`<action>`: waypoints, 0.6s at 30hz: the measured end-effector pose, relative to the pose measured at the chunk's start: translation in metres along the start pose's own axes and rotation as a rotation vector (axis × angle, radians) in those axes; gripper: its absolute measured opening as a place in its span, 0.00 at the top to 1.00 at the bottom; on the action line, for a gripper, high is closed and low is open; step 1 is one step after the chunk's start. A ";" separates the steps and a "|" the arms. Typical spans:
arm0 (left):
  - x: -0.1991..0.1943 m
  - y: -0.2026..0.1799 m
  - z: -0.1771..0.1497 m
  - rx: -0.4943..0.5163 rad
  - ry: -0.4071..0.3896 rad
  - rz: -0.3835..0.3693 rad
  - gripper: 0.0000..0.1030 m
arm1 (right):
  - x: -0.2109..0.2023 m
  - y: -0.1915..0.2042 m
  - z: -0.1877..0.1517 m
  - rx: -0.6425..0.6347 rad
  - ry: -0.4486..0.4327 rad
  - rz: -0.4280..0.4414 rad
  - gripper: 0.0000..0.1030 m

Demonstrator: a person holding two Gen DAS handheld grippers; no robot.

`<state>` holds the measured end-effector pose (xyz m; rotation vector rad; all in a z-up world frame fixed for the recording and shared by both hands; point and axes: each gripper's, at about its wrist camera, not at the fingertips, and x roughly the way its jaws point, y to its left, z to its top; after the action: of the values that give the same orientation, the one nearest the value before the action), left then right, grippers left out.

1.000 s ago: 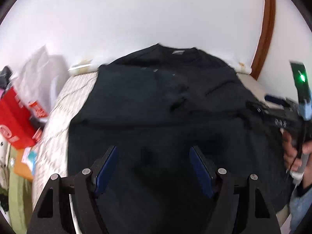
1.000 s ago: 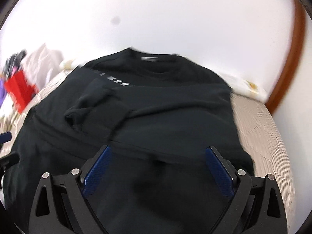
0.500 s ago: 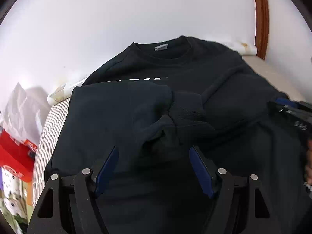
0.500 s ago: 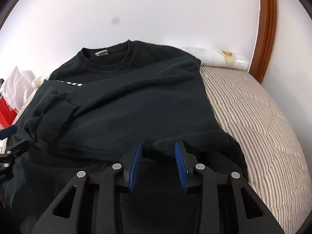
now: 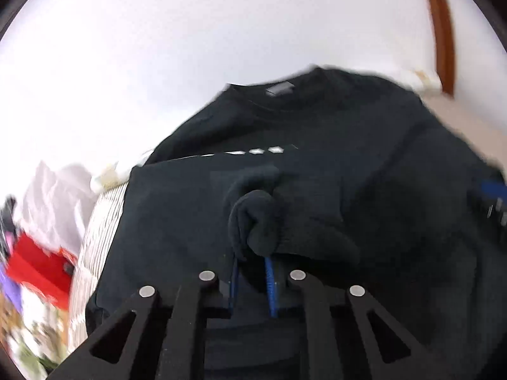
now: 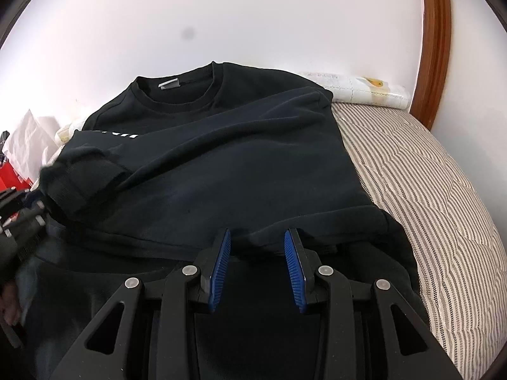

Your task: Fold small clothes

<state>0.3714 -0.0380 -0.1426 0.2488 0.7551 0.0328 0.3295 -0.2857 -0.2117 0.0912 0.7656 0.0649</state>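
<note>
Sweatshirt (image 6: 221,158) cloth is now pinched tight in the left gripper (image 5: 252,272), whose jaws have just closed on the bunched sleeve cuff (image 5: 256,221), and the right gripper (image 6: 256,256) has closed partway on the hem (image 6: 259,237), so both can lift a fold. It lies flat on the striped bed (image 6: 427,196). No box or basket shows.

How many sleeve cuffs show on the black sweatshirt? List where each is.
1. The cuff ends the sleeve folded across the sweatshirt front. The other may be hidden under folds.
</note>
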 end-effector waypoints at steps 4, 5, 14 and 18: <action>-0.005 0.052 -0.001 -0.180 0.011 -0.098 0.80 | 0.000 0.001 0.000 -0.003 0.000 -0.003 0.66; -0.004 0.062 -0.003 -0.212 0.026 -0.122 0.77 | 0.001 0.001 0.000 -0.005 0.001 -0.004 0.66; 0.002 0.106 -0.038 -0.302 0.091 -0.087 0.49 | 0.001 0.001 -0.002 -0.007 -0.002 -0.006 0.65; 0.009 0.112 -0.041 -0.321 0.104 -0.103 0.49 | -0.001 -0.002 -0.002 0.004 -0.010 0.008 0.65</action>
<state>0.3566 0.0805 -0.1507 -0.0979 0.8528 0.0685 0.3274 -0.2875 -0.2132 0.0981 0.7555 0.0700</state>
